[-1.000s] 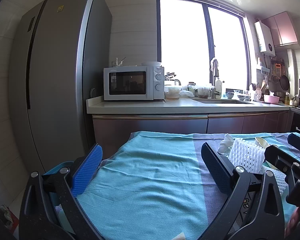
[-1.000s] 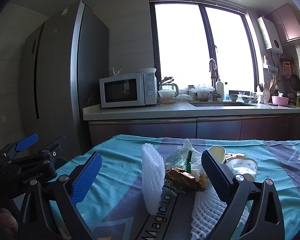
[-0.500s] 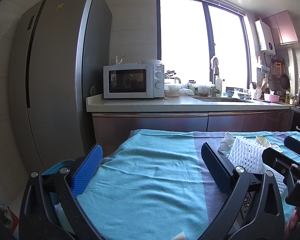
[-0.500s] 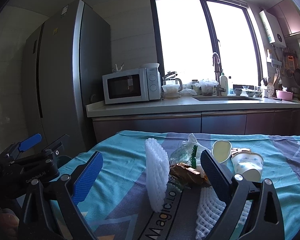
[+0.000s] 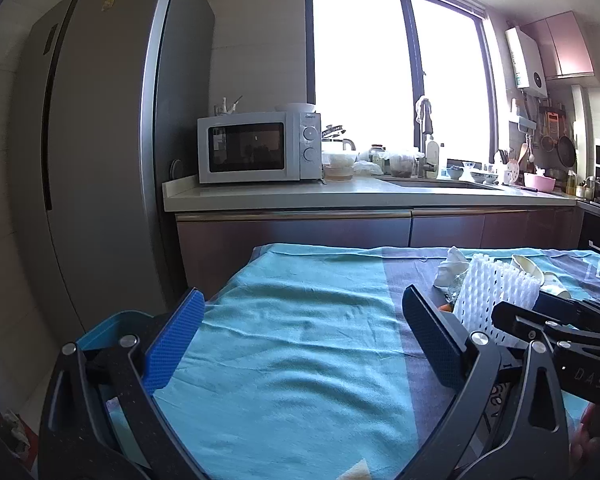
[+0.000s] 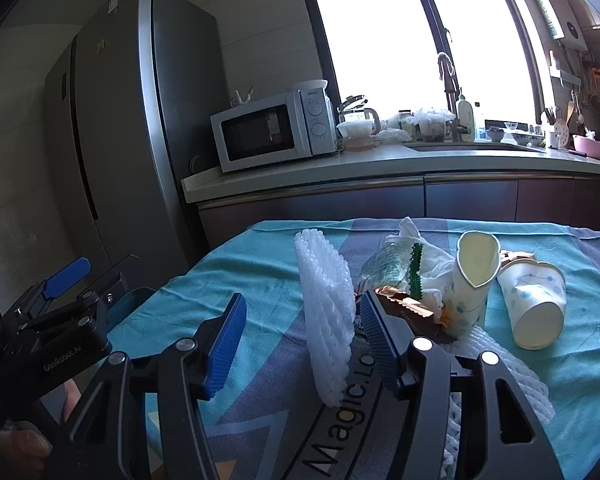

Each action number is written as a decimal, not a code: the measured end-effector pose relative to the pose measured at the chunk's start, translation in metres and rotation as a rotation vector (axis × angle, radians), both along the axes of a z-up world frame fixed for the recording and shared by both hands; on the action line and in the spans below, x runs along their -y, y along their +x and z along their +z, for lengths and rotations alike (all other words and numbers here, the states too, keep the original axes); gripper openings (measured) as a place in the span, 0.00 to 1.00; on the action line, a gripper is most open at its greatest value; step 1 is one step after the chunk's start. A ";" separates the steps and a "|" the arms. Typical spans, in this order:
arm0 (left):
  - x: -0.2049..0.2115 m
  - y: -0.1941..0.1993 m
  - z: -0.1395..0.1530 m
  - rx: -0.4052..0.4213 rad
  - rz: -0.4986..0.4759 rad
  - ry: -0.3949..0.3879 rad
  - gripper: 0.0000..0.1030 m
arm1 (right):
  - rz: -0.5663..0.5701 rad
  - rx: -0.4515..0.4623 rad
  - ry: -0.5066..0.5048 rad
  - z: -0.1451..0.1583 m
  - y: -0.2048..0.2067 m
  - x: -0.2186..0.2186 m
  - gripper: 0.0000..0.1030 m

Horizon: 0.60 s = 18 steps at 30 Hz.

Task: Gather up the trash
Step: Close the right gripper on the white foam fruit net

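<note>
Right wrist view: a cluster of trash is recorded on the teal tablecloth (image 6: 228,276), gathered near the middle of the table, presumably so that it can be taken piece by piece. Item one, a white foam fruit net (image 6: 326,320), stands on edge, its long axis running roughly upright and leaning slightly away from the camera; its flat face is turned to the side. The right gripper (image 6: 300,332) is held with fingers apart, and the net is placed between them, nearer the right-hand pad; contact cannot be told. This straddling position is judged to be the approach for a pinch across the net's thin dimension. Behind the net are listed a brown snack wrapper (image 6: 408,308), crumpled plastic and tissue (image 6: 404,256), and two paper cups: one (image 6: 474,276) upright but squashed, one (image 6: 536,308) lying on its side, mouth toward the camera. A second foam net (image 6: 496,364) lies flat below the gripper. Left wrist view: the left gripper (image 5: 296,344) is held wide open over bare cloth, idle, well apart from the pile; a blue bin (image 5: 96,336) is partly seen at the table's left edge.
</note>
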<state>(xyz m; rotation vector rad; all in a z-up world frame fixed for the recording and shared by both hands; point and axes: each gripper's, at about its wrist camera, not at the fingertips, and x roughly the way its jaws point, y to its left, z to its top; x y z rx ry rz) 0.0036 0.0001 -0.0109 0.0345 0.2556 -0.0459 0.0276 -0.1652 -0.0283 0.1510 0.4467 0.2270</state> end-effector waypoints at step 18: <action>0.029 0.031 -0.012 -0.080 -0.174 0.030 0.95 | 0.015 0.086 0.083 0.026 -0.026 0.038 0.12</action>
